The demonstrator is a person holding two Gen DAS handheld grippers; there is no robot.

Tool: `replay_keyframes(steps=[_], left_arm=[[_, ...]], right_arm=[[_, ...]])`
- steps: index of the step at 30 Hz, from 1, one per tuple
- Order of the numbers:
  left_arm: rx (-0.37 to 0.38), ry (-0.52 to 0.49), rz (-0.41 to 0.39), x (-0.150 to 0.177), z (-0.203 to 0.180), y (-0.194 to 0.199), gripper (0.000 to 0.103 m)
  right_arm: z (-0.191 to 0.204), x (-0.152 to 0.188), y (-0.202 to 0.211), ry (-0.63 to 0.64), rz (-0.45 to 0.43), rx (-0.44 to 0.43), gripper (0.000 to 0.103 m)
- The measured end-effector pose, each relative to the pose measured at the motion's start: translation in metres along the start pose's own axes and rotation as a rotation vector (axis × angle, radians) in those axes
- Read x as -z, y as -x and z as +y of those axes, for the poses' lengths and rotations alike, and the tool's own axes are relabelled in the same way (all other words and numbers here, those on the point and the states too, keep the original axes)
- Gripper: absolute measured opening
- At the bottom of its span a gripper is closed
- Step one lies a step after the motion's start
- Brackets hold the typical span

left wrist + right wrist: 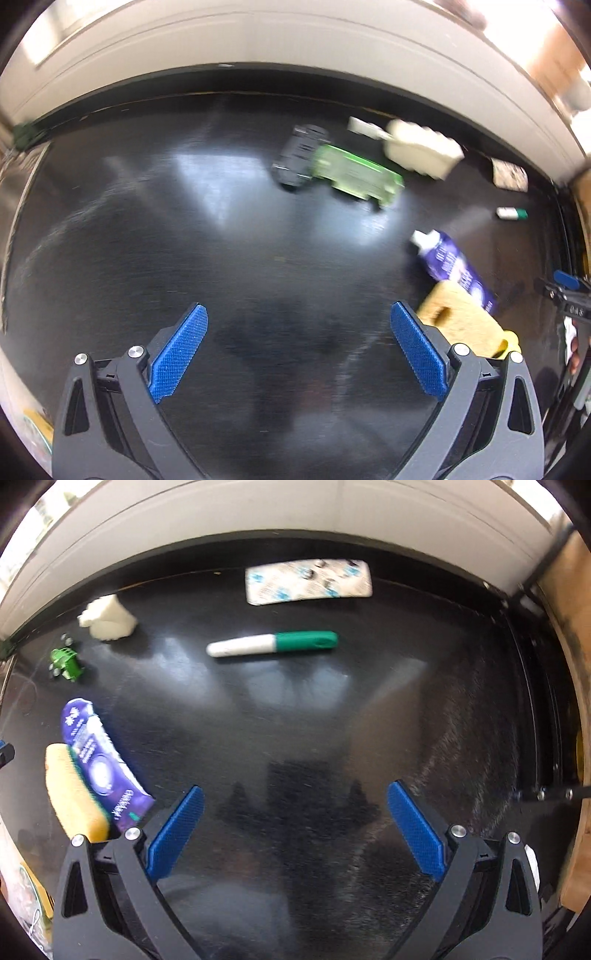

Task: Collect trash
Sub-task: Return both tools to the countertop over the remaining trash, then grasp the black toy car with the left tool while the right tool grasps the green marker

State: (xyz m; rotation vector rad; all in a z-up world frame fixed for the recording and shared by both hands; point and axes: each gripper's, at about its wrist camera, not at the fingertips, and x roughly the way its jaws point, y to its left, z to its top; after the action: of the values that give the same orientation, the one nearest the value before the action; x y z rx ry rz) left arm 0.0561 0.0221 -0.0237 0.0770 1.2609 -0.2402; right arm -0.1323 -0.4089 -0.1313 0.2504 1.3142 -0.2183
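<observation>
Both grippers point down at a black tabletop (184, 240). My left gripper (298, 307) is open with nothing between its blue pads. To its right lie a yellow sponge (461, 321) and a purple wrapper (454, 269). Further off are a green toy truck (354, 177), a black toy car (299, 158) and a white crumpled lump (421, 149). My right gripper (296, 788) is open and empty over bare table. Beyond it lie a green-and-white pen (273, 644) and a blister pack (308, 581). The purple wrapper (99, 760) and sponge (74, 794) are at its left.
A pale wall (295, 40) runs along the table's far edge. A wooden panel (576, 664) stands past the table's right edge. A small white strip (365, 127) lies near the white lump. The other gripper's blue fingertip (565, 280) shows at the right edge of the left wrist view.
</observation>
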Motion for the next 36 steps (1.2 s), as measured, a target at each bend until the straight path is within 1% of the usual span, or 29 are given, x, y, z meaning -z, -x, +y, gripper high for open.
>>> replay_keyframes(steps=[2,4,7,8,10,14,17,21,23,24,25,27,28,30,31,33,36], left_arm=[[0.003,-0.025,0.015,0.000,-0.015,-0.006,0.096],[0.003,-0.038,0.032,0.001,-0.021,-0.011,0.096],[-0.014,-0.033,0.040,-0.006,-0.019,-0.017,0.096],[-0.018,-0.023,0.041,-0.008,-0.018,-0.018,0.096],[-0.030,0.009,0.039,-0.014,-0.007,-0.019,0.096],[-0.068,0.070,0.030,-0.032,0.014,-0.020,0.096],[-0.096,0.083,0.024,-0.050,0.022,-0.024,0.096],[-0.124,0.033,0.013,-0.079,0.019,-0.037,0.096],[-0.134,0.001,0.024,-0.090,0.018,-0.047,0.096],[-0.143,-0.021,0.034,-0.096,0.017,-0.054,0.096],[-0.157,-0.047,0.049,-0.103,0.018,-0.063,0.096],[-0.175,-0.075,0.066,-0.112,0.020,-0.076,0.096],[-0.178,-0.085,0.068,-0.118,0.023,-0.082,0.096],[-0.195,-0.108,0.070,-0.128,0.028,-0.092,0.096],[-0.190,-0.120,0.060,-0.130,0.028,-0.096,0.098],[-0.157,-0.128,0.039,-0.139,0.031,-0.099,0.098],[-0.108,-0.138,0.046,-0.153,0.030,-0.106,0.098]], right_arm=[[-0.009,0.002,-0.003,-0.006,0.008,0.005,0.096],[-0.014,0.001,-0.008,-0.001,0.018,0.009,0.096],[-0.020,-0.005,-0.019,-0.004,0.034,0.008,0.096],[-0.017,-0.014,-0.026,-0.013,0.039,0.003,0.096],[-0.020,-0.023,-0.030,-0.066,0.046,-0.014,0.096],[-0.023,-0.049,-0.033,-0.208,0.019,-0.026,0.096],[-0.023,-0.070,-0.038,-0.310,0.005,-0.045,0.096],[-0.025,-0.100,-0.047,-0.405,-0.025,-0.011,0.096],[-0.024,-0.111,-0.056,-0.442,-0.008,0.007,0.096],[-0.023,-0.114,-0.061,-0.459,0.007,0.016,0.096],[-0.021,-0.117,-0.070,-0.475,0.035,0.023,0.098],[-0.013,-0.121,-0.075,-0.453,0.027,0.106,0.098],[-0.010,-0.125,-0.077,-0.442,0.004,0.112,0.098],[-0.007,-0.126,-0.079,-0.438,-0.010,0.116,0.098],[-0.007,-0.127,-0.080,-0.444,-0.015,0.118,0.098],[-0.008,-0.128,-0.082,-0.453,-0.024,0.121,0.098],[-0.005,-0.125,-0.082,-0.453,-0.034,0.123,0.098]])
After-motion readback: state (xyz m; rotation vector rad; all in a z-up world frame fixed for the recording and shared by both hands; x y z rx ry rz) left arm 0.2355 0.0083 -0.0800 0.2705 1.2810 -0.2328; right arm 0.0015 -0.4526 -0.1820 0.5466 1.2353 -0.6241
